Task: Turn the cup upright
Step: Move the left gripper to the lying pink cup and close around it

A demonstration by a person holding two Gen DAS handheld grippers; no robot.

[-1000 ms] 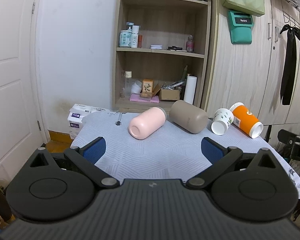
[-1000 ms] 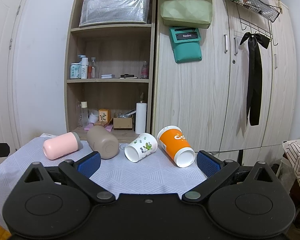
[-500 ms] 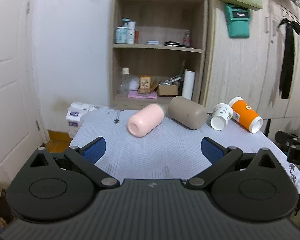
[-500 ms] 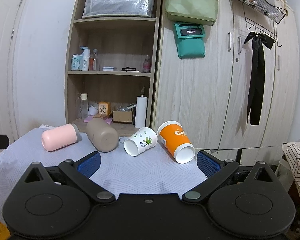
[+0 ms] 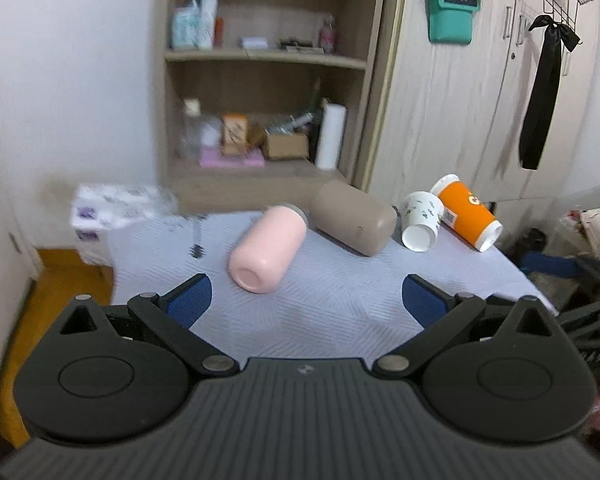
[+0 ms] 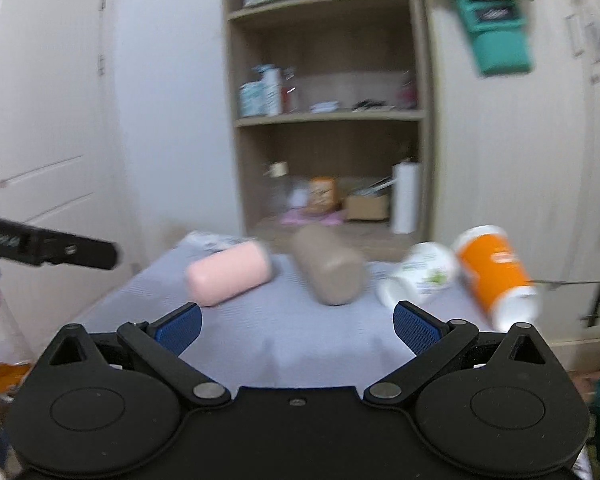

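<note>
Several cups lie on their sides on the cloth-covered table (image 5: 340, 304): a pink cup (image 5: 266, 254), a taupe cup (image 5: 352, 216), a white printed paper cup (image 5: 420, 222) and an orange paper cup (image 5: 466, 216). They also show, blurred, in the right wrist view: the pink cup (image 6: 228, 276), the taupe cup (image 6: 328, 270), the white cup (image 6: 416, 276) and the orange cup (image 6: 496, 272). My left gripper (image 5: 306, 300) is open and empty, short of the pink cup. My right gripper (image 6: 296, 326) is open and empty, short of the taupe cup.
A wooden shelf unit (image 5: 268, 80) and wardrobe doors (image 5: 480, 100) stand behind the table. A white pack (image 5: 112, 208) sits at the table's far left corner. The other gripper's black body (image 6: 48, 246) shows at the left of the right wrist view.
Both grippers have moved: the left view now looks down closer on the pink cup, the right view has swung left and is blurred. The cups have not moved.
</note>
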